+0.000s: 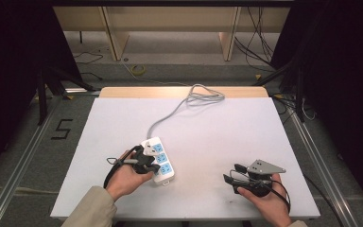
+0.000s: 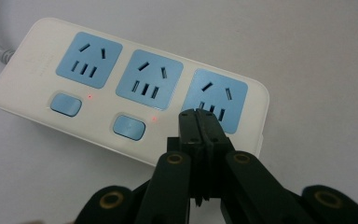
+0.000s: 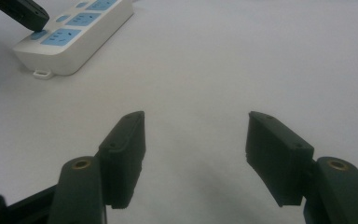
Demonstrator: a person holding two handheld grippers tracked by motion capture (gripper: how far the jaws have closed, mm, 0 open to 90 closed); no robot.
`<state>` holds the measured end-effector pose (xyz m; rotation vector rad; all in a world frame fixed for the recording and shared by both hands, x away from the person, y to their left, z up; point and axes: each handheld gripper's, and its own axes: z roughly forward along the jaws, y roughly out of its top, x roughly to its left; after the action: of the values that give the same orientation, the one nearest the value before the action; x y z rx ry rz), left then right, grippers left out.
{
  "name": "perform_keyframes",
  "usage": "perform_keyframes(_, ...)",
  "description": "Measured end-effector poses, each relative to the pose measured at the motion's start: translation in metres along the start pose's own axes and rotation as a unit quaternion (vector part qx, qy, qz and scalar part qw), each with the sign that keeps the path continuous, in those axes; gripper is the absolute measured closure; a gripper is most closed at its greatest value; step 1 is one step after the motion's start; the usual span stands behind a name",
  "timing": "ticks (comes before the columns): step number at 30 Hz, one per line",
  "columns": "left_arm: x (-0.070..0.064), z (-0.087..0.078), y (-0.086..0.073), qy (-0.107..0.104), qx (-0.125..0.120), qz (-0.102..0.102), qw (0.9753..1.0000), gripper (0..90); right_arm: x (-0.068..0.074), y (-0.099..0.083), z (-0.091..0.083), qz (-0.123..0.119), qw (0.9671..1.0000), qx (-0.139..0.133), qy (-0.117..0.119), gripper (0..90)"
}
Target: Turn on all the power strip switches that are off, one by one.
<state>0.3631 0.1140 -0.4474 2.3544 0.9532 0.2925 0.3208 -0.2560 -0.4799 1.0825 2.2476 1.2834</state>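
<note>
One power strip (three blue sockets, two visible switches)

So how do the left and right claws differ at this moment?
The left claw is shut, its jaws pressed together; the right claw is open with a wide gap. The left claw's tip sits over the end socket of the power strip, by its switch row; the right claw hovers over bare table, away from the strip. Both are black, hand-held and holding nothing.
</note>
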Motion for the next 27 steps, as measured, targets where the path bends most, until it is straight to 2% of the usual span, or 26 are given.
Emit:
perform_keyframes(6,-0.0015,0.0017,-0.0005,0.016,0.002,0.006,0.9999,89.7,0.0003,-0.0002,-0.0001,0.002,1.0000,0.001,0.000,38.6)
perform_keyframes(16,-0.0039,0.0033,-0.0011,0.023,0.003,0.009,0.9997,89.8,0.0005,-0.0002,0.0001,0.001,1.0000,0.001,0.000,38.6)
perform_keyframes(19,-0.0056,0.0032,-0.0009,0.029,0.006,0.022,0.9993,89.8,0.0005,-0.0002,0.0001,0.001,1.0000,0.000,0.000,38.6)
perform_keyframes(27,-0.0073,0.0044,-0.0017,0.036,0.008,0.022,0.9991,89.9,0.0010,-0.0002,0.0001,0.001,1.0000,0.000,-0.001,38.6)
